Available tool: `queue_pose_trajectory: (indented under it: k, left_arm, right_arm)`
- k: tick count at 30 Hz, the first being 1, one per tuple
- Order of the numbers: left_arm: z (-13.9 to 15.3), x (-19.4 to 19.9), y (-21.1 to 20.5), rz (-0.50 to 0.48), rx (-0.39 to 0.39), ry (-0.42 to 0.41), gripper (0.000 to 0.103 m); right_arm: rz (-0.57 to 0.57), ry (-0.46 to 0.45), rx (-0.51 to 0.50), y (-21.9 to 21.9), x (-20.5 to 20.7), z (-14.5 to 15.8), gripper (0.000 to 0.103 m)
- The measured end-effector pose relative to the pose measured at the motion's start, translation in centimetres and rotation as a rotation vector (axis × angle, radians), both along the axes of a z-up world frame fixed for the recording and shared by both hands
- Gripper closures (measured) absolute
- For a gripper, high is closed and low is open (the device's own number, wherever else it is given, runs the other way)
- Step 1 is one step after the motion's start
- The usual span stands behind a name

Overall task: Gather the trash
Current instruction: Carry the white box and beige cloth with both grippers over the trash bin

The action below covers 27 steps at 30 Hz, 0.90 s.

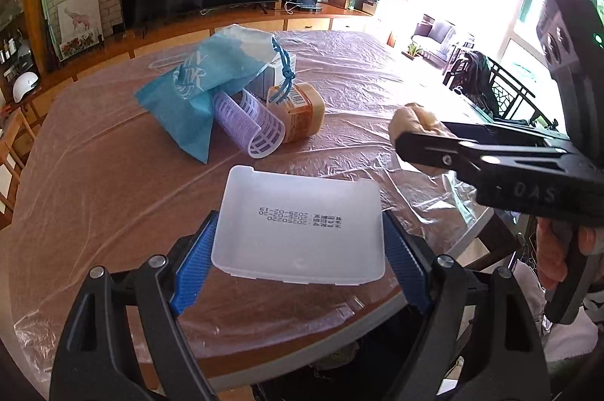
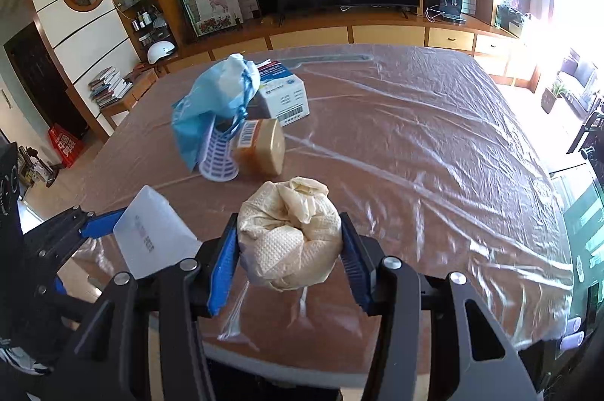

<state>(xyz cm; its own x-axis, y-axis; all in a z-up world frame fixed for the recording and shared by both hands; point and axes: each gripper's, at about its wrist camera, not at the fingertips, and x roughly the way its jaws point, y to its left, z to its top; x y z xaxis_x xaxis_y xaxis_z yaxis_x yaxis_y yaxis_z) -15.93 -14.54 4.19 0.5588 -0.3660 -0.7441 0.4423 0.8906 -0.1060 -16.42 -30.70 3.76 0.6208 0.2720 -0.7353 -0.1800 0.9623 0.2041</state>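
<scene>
The left gripper (image 1: 298, 250) was clamped on a translucent white plastic tray (image 1: 302, 227), its blue pads (image 1: 194, 269) pressed against the tray's two short ends. The tray's long axis ran across between the fingers, its printed underside facing the camera, held above the near edge of the plastic-covered table (image 1: 94, 174). The right gripper (image 2: 290, 250) was closed around a crumpled wad of cream paper towel (image 2: 288, 235), twisted end pointing up and away, also above the near table edge. Farther back lay a blue drawstring bag (image 2: 211, 106), a lavender mesh roller (image 2: 219, 155), a tan jar (image 2: 264, 148) on its side and a white box (image 2: 287, 95).
</scene>
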Motion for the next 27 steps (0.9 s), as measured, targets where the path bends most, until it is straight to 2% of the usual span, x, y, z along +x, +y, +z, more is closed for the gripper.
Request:
queue_pose_trajectory:
  k: [6, 15, 27]
  left_arm:
    - [0.4, -1.3, 0.3, 0.033, -0.002, -0.010, 0.019]
    - [0.9, -4.9, -1.3, 0.109, 0.028, -0.036, 0.019]
    - [0.4, -9.8, -2.0, 0.193, 0.057, -0.022, 0.019]
  right_arm:
    - [0.046, -0.020, 0.018, 0.0, -1.8, 0.6, 0.054]
    - [0.147, -0.022, 0.060, -0.7, -5.8, 0.8, 0.054]
    - [0.236, 0.001, 0.080, -1.4, -10.6, 0.1, 0.054]
